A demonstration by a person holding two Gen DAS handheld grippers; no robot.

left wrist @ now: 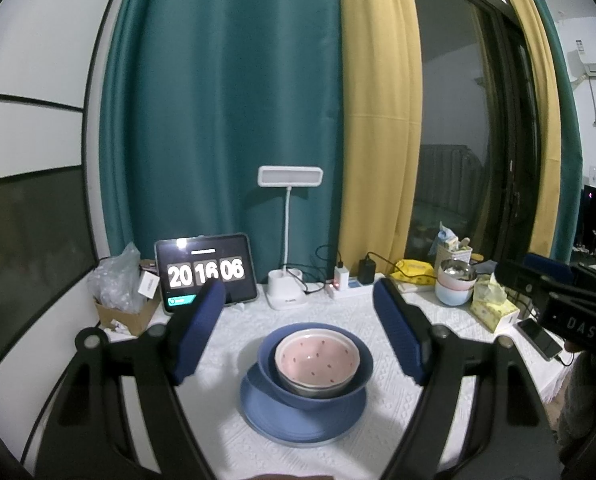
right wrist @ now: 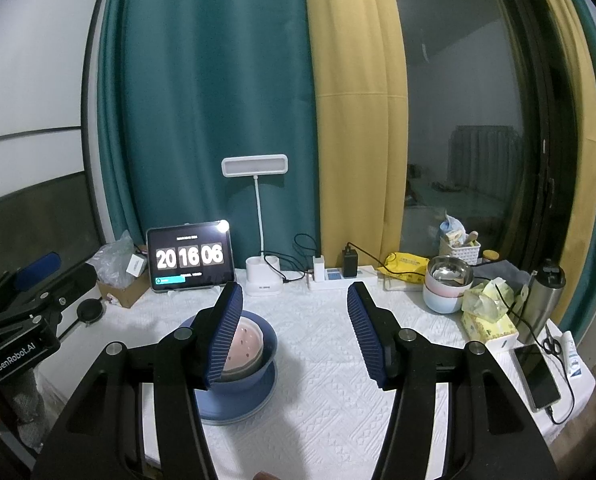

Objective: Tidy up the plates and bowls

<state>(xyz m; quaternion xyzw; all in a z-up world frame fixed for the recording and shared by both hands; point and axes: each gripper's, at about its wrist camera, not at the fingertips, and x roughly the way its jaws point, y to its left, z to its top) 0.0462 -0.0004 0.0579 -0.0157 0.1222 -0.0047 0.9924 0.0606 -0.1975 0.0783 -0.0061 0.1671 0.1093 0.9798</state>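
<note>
A pink dotted bowl (left wrist: 316, 362) sits inside a dark blue bowl (left wrist: 358, 384), which stands on a blue plate (left wrist: 298, 416) on the white tablecloth. My left gripper (left wrist: 298, 308) is open and empty, above and just behind the stack. In the right wrist view the same stack shows at the lower left, with the pink bowl (right wrist: 248, 346), the blue bowl (right wrist: 254, 380) and the plate (right wrist: 238, 410) partly hidden by my left finger. My right gripper (right wrist: 294, 312) is open and empty, to the right of the stack.
A tablet clock (right wrist: 190, 258), a desk lamp (right wrist: 262, 276) and a power strip (right wrist: 338, 278) line the back. A steel bowl in stacked pastel bowls (right wrist: 446, 288), a tissue box (right wrist: 488, 328), a flask (right wrist: 544, 304) and a phone (right wrist: 538, 376) sit at the right. A cardboard box (left wrist: 126, 312) stands back left.
</note>
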